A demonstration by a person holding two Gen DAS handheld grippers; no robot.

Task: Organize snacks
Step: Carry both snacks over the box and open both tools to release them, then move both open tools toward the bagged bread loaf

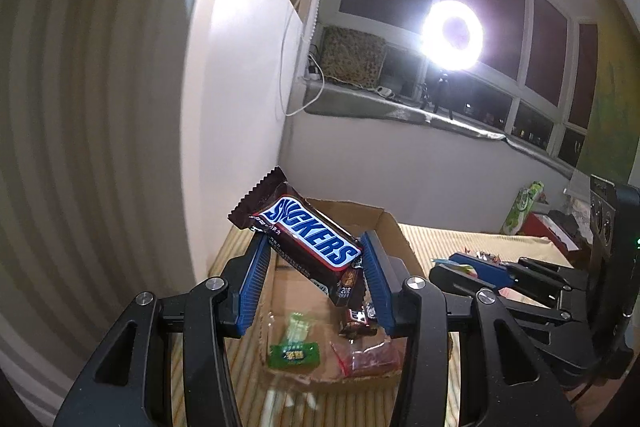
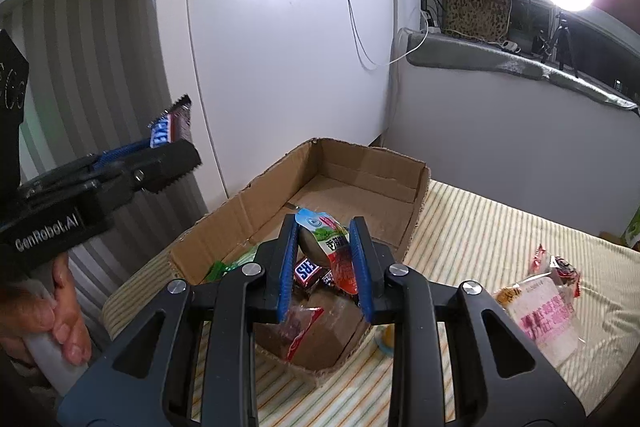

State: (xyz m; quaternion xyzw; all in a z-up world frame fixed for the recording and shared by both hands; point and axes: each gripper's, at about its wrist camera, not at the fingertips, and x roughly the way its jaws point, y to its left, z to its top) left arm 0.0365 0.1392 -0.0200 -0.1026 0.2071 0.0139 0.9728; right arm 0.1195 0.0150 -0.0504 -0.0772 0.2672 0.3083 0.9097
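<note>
Snickers bar [image 1: 308, 239] in left tongs [image 1: 314, 259], pouch [image 2: 328, 247] half-hidden in right tongs [image 2: 325, 259], above box [image 2: 360, 163].

The Snickers bar [image 1: 308, 239] wears glossy printed film. The box [image 2: 360, 163] is matt, rough brown cardboard. The striped bed cover [image 2: 500, 239] looks like woven cloth. The right gripper's snack pouch [image 2: 330, 247] seems shiny foil.

My left pads [image 1: 256, 279]: showing ribbed blue against black arms.
Snickers bar [image 1: 308, 235]: showing brown wrapper, blue lettering on white, red edging.
My right pads [image 2: 362, 263]: showing blue.
Pouch [image 2: 332, 247]: showing light blue top, green middle, red bottom.
Box [image 2: 360, 163]: showing plain brown cardboard.
Cloth [image 2: 480, 239]: showing cream with pale green stripes.
Green packet [image 1: 294, 355]: showing bright green with clear film.
</note>
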